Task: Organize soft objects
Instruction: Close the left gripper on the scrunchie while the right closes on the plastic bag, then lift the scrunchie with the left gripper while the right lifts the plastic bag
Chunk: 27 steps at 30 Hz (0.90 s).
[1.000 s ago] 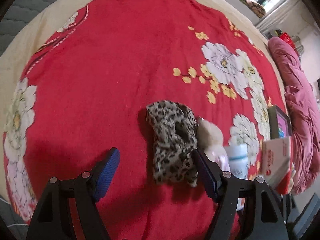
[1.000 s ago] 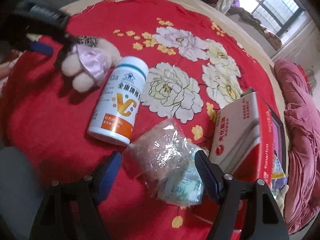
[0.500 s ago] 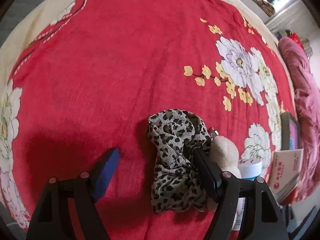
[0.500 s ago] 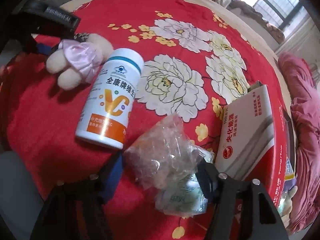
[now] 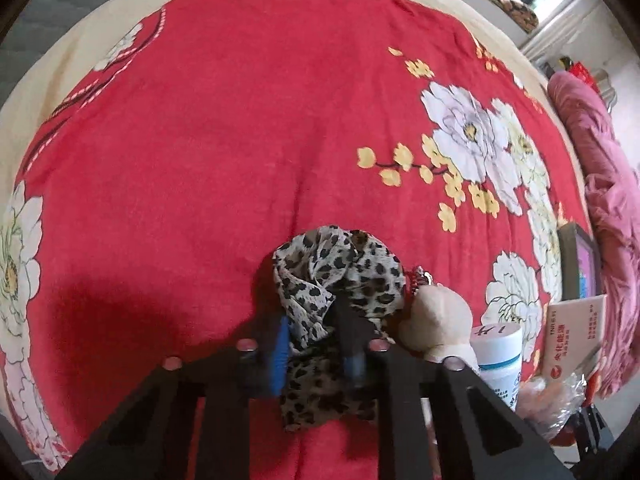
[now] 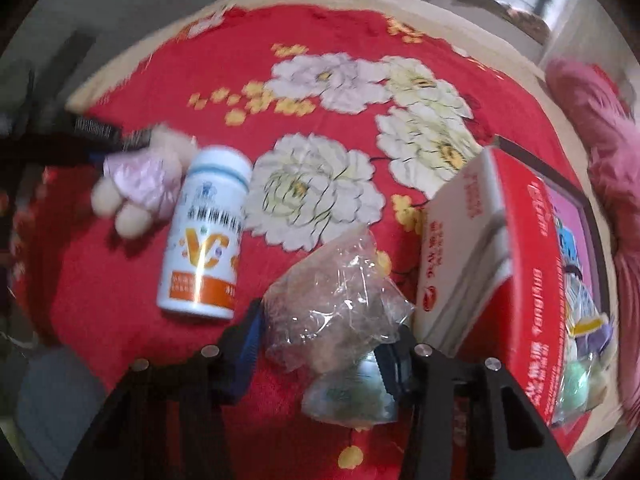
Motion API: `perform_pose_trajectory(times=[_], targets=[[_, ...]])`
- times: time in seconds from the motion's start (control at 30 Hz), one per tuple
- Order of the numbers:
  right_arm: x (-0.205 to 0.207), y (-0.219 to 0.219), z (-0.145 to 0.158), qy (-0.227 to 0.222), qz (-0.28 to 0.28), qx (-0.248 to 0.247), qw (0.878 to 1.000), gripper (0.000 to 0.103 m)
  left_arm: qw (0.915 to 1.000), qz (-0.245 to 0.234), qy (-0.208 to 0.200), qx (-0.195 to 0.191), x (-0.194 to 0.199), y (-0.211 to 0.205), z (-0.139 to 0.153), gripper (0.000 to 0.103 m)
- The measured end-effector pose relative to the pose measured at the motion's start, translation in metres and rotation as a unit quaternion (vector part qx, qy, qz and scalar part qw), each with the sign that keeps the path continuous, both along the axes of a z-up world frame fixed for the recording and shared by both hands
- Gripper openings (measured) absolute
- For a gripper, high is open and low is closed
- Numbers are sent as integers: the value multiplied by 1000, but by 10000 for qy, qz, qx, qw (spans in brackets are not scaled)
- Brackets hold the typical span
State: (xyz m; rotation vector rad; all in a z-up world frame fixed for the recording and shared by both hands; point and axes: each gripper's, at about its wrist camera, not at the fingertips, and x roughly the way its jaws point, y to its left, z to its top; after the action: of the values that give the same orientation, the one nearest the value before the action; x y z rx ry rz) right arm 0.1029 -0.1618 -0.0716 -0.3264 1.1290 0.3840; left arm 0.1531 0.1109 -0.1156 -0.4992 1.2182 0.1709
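Observation:
A leopard-print scarf (image 5: 340,276) lies bunched on the red flowered bedspread (image 5: 208,152). My left gripper (image 5: 318,344) is shut on the scarf's near part. A small cream plush toy in a pink dress lies just right of it (image 5: 438,320) and shows in the right wrist view (image 6: 140,180). My right gripper (image 6: 324,344) has closed in on a crumpled clear plastic bag (image 6: 336,292), and both pads touch its sides.
A white vitamin bottle (image 6: 206,236) lies between the plush toy and the bag. A red and white carton (image 6: 492,264) stands right of the bag. A pink quilt (image 5: 600,184) lies along the right edge of the bed.
My left gripper went from open around the scarf to shut on it. My right gripper narrowed onto the plastic bag and the view shifted a little.

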Motion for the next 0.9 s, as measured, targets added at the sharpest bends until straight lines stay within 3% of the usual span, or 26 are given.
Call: perform_pose_trajectory(times=[0.2, 0.57, 0.9], targets=[[4, -21, 26, 29, -366, 622, 9974, 51, 9997, -31, -182, -165, -14, 5, 7, 10], [1, -25, 55, -126, -504, 873, 9948, 51, 9986, -246, -462, -102, -47, 6, 34, 10], [-7, -21, 63, -161, -549, 872, 9945, 51, 9974, -136, -708, 38, -72, 18, 59, 10]])
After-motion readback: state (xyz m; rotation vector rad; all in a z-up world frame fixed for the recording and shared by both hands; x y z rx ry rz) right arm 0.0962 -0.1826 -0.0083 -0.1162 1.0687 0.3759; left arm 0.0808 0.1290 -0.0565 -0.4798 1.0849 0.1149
